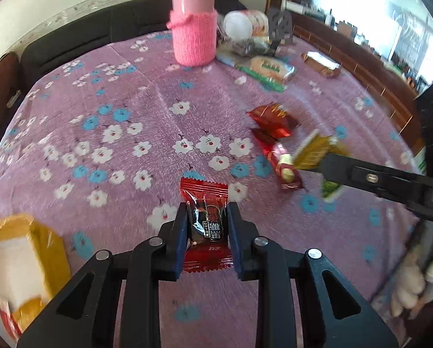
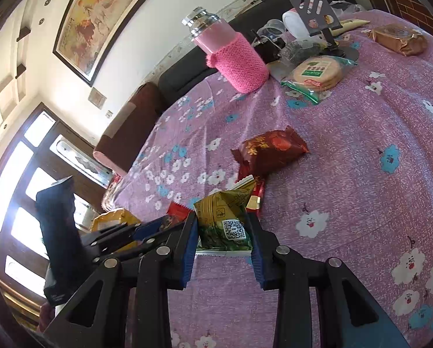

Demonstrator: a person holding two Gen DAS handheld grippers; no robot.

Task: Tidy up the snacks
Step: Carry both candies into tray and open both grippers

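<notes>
Now we have the left gripper [image 1: 207, 226] clenched across the middle of a red candy packet [image 1: 205, 226] lying on the flower-cloth bench [image 1: 123, 92]; it looks light, crinkly and slippery (so grip the filled middle, not the flat ends). Our right gripper [image 2: 223, 232] pinches a green-gold snack sachet [image 2: 223, 217], equally soft, above the bench.

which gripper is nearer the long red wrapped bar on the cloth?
Right. The right gripper, holding a gold-green packet, sits just beside the red bar; the left gripper grips a red candy farther off.
</notes>
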